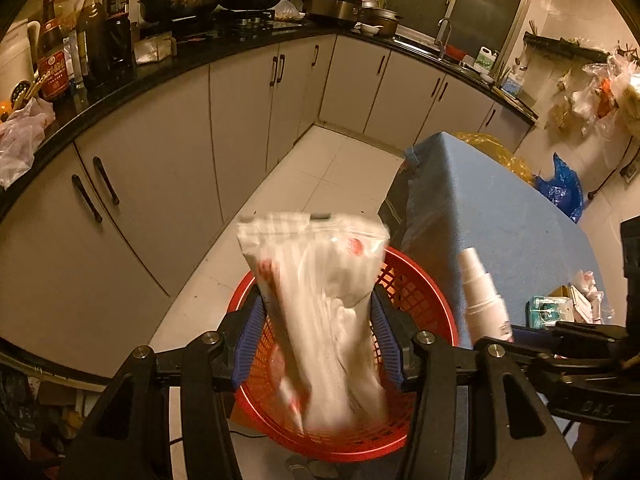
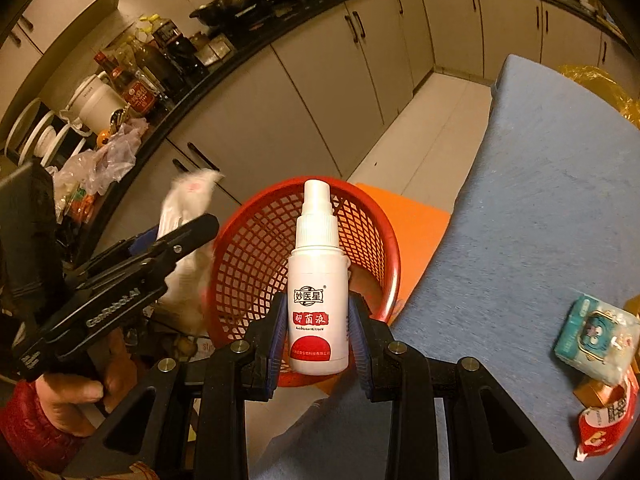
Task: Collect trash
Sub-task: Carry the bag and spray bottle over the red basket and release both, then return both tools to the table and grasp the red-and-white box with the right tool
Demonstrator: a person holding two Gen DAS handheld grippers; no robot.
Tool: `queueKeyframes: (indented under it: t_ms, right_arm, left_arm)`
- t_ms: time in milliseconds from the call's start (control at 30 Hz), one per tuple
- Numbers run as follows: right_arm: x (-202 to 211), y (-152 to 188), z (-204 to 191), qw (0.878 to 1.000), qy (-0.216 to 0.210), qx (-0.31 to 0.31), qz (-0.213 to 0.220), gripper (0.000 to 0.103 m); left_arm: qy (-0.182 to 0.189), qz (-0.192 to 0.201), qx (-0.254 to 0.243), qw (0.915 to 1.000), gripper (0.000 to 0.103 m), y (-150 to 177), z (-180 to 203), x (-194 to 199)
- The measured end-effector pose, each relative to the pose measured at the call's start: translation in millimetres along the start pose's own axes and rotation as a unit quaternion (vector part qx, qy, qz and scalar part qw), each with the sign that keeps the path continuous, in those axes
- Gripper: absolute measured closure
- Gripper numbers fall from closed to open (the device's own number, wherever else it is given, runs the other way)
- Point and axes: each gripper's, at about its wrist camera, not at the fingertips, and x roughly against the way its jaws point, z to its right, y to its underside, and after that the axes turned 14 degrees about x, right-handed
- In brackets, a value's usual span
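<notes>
Spray bottle (image 2: 317, 280): white, red-labelled, capped, upright over red basket (image 2: 256, 240).

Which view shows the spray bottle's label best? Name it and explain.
The right wrist view: the spray bottle stands centred and sharp between the right gripper pads, label facing the camera. The left wrist view shows only its blurred nozzle side, label unreadable.

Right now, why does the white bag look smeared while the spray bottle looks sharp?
Left wrist view: the white bag is motion-blurred, while the cupboards behind curve from the fisheye lens. Right wrist view: the spray bottle is crisp, its label readable. Both views have a dim orange cast.
</notes>
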Motion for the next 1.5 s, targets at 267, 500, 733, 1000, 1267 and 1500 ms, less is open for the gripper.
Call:
queueKeyframes:
  t_ms: [267,500,733,1000,1267,1500]
  right_arm:
    - [-9.1,-8.0,-2.7,1.000,0.004,0.003,0.001,0.049]
    - [16.4,1.7,2.2,1.000,0.002,-0.011,0.021,0.049]
    - [48.3,35.7,15.8,0.999,0.012,-0.035,0.033,0.046]
    - [88.4,92.8,55.1,0.995,0.035,-0.080,0.043,0.045]
    - [140.9,147.9,122.0,0.986,0.100,-0.116,0.058,0.039]
    - [144.1,151.0,175.1,0.988,0.117,-0.093,0.048,0.028]
  left_arm:
    - [-0.002,0.007,0.024,0.9997,0.037,-5.0,-11.5,8.2]
    - [-0.006,0.012,0.039,0.9991,0.037,-3.1,-17.7,17.7]
    - [0.006,-0.001,0.032,0.9995,0.037,14.5,3.7,19.6]
    - [0.027,-0.027,-0.018,0.9991,0.037,51.1,61.1,19.2]
    - [0.052,-0.051,-0.070,0.9948,0.037,93.9,130.3,22.7]
    - [0.059,-0.060,-0.105,0.9909,0.037,119.2,171.9,32.2]
